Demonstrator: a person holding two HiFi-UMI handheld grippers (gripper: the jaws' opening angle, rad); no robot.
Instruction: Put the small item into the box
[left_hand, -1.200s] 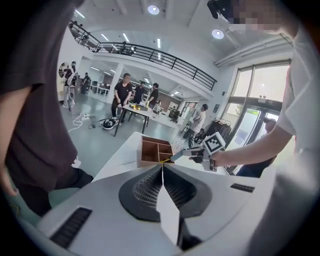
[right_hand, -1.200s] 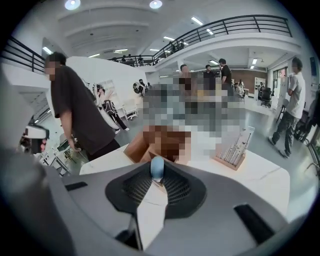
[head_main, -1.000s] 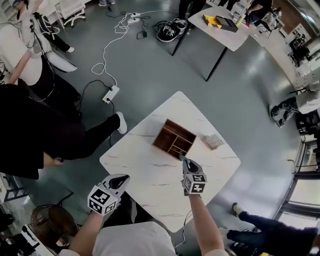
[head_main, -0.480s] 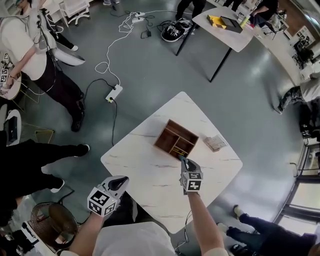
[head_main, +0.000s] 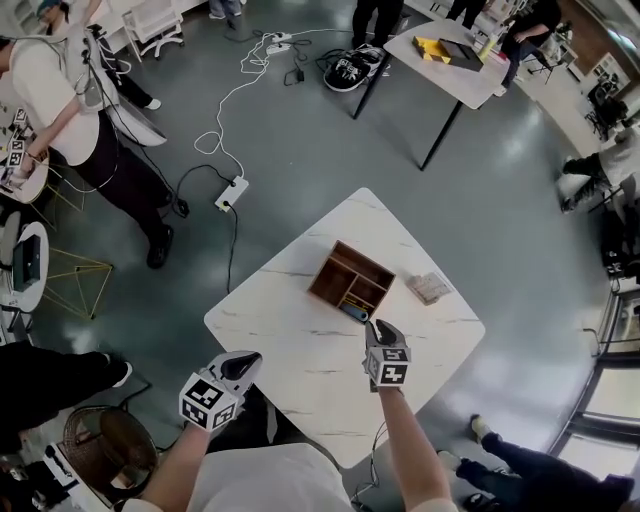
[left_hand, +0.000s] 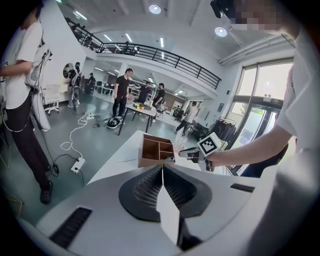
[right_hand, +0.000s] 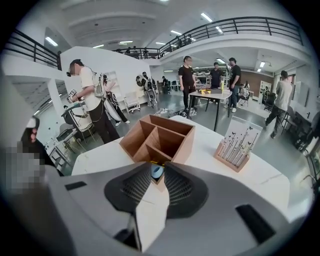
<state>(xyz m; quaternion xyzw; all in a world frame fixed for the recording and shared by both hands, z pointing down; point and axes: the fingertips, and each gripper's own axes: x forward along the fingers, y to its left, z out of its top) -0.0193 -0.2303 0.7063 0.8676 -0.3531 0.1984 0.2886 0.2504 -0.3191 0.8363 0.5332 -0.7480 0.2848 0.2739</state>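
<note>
Small item in box, nearest compartment, right tongs narrowly parted beside that edge, left tongs closed at table edge

Box: open above; walls and inner dividers bar sideways entry
Card stand: beside Box, apart from it; narrow bare strip between
Right hand-held gripper: at Box's near corner, blocking that side
Worktop: bare marble from near edge up to Box, free for passing; far corner bare too
</note>
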